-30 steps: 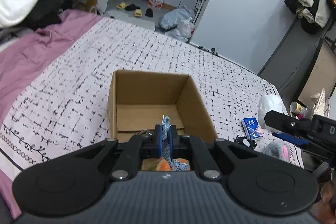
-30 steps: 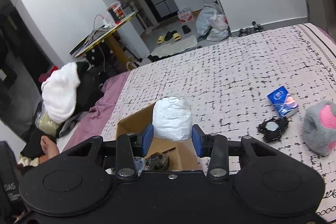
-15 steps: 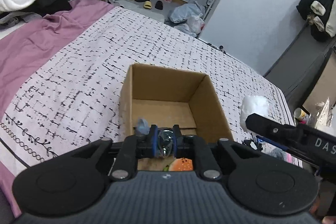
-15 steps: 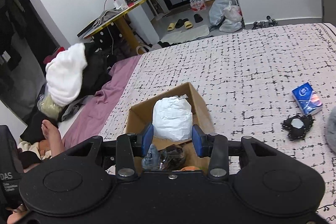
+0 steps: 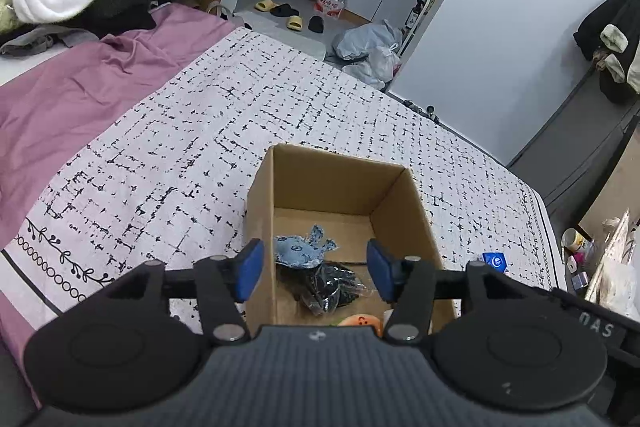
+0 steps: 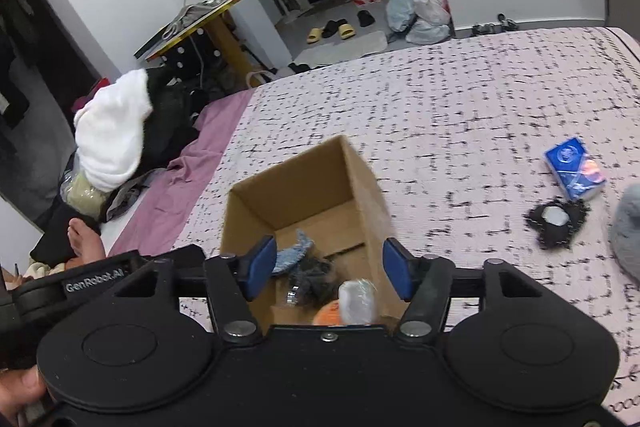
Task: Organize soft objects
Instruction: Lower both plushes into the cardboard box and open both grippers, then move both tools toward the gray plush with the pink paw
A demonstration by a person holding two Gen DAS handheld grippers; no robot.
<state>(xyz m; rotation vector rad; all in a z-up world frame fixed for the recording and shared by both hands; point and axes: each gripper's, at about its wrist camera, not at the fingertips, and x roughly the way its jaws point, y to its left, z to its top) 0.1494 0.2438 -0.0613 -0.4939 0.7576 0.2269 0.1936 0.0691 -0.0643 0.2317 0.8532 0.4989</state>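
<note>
Both jaws now stand wide apart and empty: the two loads I was carrying a second ago have dropped into the cardboard box (image 5: 340, 187).

My left gripper (image 5: 315, 269) was pinched on the blue fabric toy (image 5: 302, 247) a second ago; it has since spread fully, and the toy lies on the box floor just ahead of and between its jaws, resting against a dark crinkly bundle (image 5: 328, 287). My right gripper (image 6: 329, 275) held the white wrapped bundle (image 6: 357, 301) half a second ago; it too has opened, and that bundle sits low between its jaws inside the box, beside something orange (image 6: 328, 313). I judge both drops done. Still out on the bedspread (image 6: 440, 115), well to the right of my right jaws, lie a blue packet (image 6: 576, 167), a black piece (image 6: 556, 223) and a grey plush (image 6: 626, 231), so more fetching remains.
</note>
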